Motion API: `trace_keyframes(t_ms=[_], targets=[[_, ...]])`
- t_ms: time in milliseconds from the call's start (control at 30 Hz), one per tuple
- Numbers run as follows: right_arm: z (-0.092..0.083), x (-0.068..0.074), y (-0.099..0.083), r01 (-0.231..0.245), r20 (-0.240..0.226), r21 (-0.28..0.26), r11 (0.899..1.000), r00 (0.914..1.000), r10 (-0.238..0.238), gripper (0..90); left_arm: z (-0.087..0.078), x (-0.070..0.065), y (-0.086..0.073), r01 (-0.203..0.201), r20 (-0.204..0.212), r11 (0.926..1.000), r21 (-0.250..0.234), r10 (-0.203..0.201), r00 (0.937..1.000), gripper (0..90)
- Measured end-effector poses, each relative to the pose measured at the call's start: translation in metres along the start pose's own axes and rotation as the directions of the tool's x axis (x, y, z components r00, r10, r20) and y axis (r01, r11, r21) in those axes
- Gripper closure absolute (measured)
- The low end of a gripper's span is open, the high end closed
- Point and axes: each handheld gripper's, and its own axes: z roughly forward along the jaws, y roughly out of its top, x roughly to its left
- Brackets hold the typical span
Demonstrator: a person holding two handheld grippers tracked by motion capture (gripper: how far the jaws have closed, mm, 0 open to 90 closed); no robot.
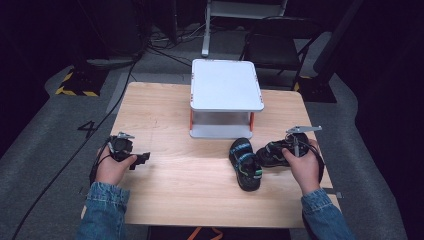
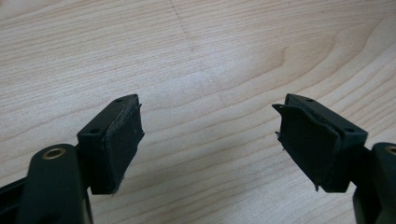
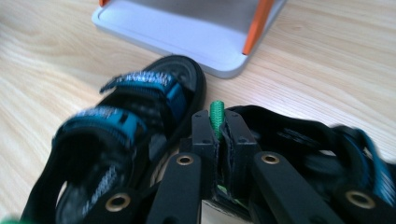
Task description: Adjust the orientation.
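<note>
On the wooden table [image 1: 165, 175] there are two black-and-blue sandals [image 1: 245, 162] [image 1: 272, 152] near the right side, one white two-tier stand [image 1: 226, 85] at the far middle, and two grippers, one at the left [image 1: 142, 158] and one at the right [image 1: 295, 142].

Right claw [image 3: 219, 140]: black jaws closed on green woven heel loop [image 3: 215, 117] of black sandal w/ blue straps [image 3: 322, 140], lying at right. Second black/blue strapped sandal [image 3: 126, 140] just beside, left, sole on light wood desk [image 3: 46, 74]. Behind: white base of stand w/ orange posts [image 3: 187, 28].
</note>
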Motion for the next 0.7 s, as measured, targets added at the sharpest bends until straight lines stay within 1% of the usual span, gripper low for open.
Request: trace_keyframes(t_ms=[33, 67, 100, 133, 200, 233, 300, 333, 367, 400, 500, 533, 600, 633, 667, 700], targets=[[0.000, 0.000, 0.000, 0.000, 0.000, 0.000, 1.000, 1.0000, 0.000, 85.2, 0.000, 0.000, 0.000, 0.000, 0.000, 1.0000, 0.000, 0.000, 1.0000, 22.0], [-0.006, 0.002, -0.001, 0.012, 0.013, 0.005, 1.000, 0.9998, -0.012, 85.2, 0.000, 0.000, 0.000, -0.001, 0.000, 1.0000, 0.000, 0.001, 1.0000, 22.0], [-0.015, 0.003, -0.004, 0.024, 0.022, 0.007, 1.000, 0.9995, -0.025, 85.2, 0.000, -0.001, 0.001, -0.003, 0.001, 1.0000, 0.003, 0.003, 1.0000, 22.0], [-0.031, 0.004, -0.011, 0.040, 0.028, 0.013, 0.999, 0.9988, -0.040, 85.2, 0.001, -0.002, 0.002, -0.008, 0.003, 1.0000, 0.003, 0.008, 1.0000, 22.0], [-0.041, 0.003, -0.018, 0.035, 0.025, 0.014, 0.999, 0.9991, -0.036, 85.1, 0.001, -0.003, 0.003, -0.009, 0.003, 1.0000, 0.004, 0.009, 1.0000, 22.0], [-0.048, 0.001, -0.023, 0.027, 0.020, 0.019, 0.999, 0.9994, -0.028, 85.0, 0.001, -0.004, 0.004, -0.011, 0.005, 0.9999, 0.003, 0.011, 0.9999, 22.0], [-0.059, -0.003, -0.033, -0.001, 0.001, 0.048, 0.999, 1.0000, 0.001, 84.8, 0.002, -0.006, 0.005, -0.015, 0.006, 0.9999, 0.003, 0.015, 0.9999, 22.0], [-0.064, -0.004, -0.039, -0.008, 0.003, 0.059, 0.998, 1.0000, 0.008, 84.7, 0.002, -0.006, 0.006, -0.022, 0.008, 0.9998, 0.002, 0.022, 0.9997, 22.0], [-0.069, -0.005, -0.044, -0.011, 0.013, 0.071, 0.997, 0.9999, 0.011, 84.7, 0.002, -0.008, 0.006, -0.017, 0.007, 0.9999, 0.003, 0.017, 0.9998, 22.0], [-0.073, -0.005, -0.049, -0.012, 0.023, 0.085, 0.996, 0.9997, 0.010, 84.6, 0.003, -0.008, 0.006, -0.024, 0.011, 0.9997, 0.008, 0.024, 0.9997, 22.0], [-0.081, -0.007, -0.062, -0.045, 0.075, 0.110, 0.993, 0.9965, 0.037, 84.4, 0.004, -0.009, 0.006, -0.024, 0.012, 0.9997, 0.011, 0.024, 0.9996, 21.9], [-0.083, -0.008, -0.064, -0.055, 0.083, 0.137, 0.989, 0.9956, 0.043, 83.8, 0.005, -0.010, 0.007, -0.025, 0.009, 0.9996, 0.016, 0.025, 0.9996, 22.0], [-0.085, -0.007, -0.063, -0.064, 0.089, 0.134, 0.989, 0.9947, 0.052, 78.1, 0.005, -0.010, 0.007, -0.034, 0.012, 0.9993, 0.016, 0.034, 0.9994, 21.9], [-0.085, -0.006, -0.062, -0.063, 0.104, 0.124, 0.990, 0.9933, 0.050, 70.2, 0.005, -0.011, 0.007, -0.030, 0.012, 0.9995, 0.012, 0.030, 0.9995, 21.9], [-0.084, -0.004, -0.059, -0.054, 0.109, 0.107, 0.993, 0.9931, 0.042, 65.1, 0.005, -0.011, 0.007, -0.030, 0.012, 0.9995, 0.012, 0.030, 0.9995, 21.9], [-0.084, -0.004, -0.059, -0.054, 0.109, 0.107, 0.993, 0.9931, 0.042, 65.1, 0.004, -0.011, 0.007, -0.028, 0.013, 0.9996, 0.012, 0.027, 0.9995, 21.9]])
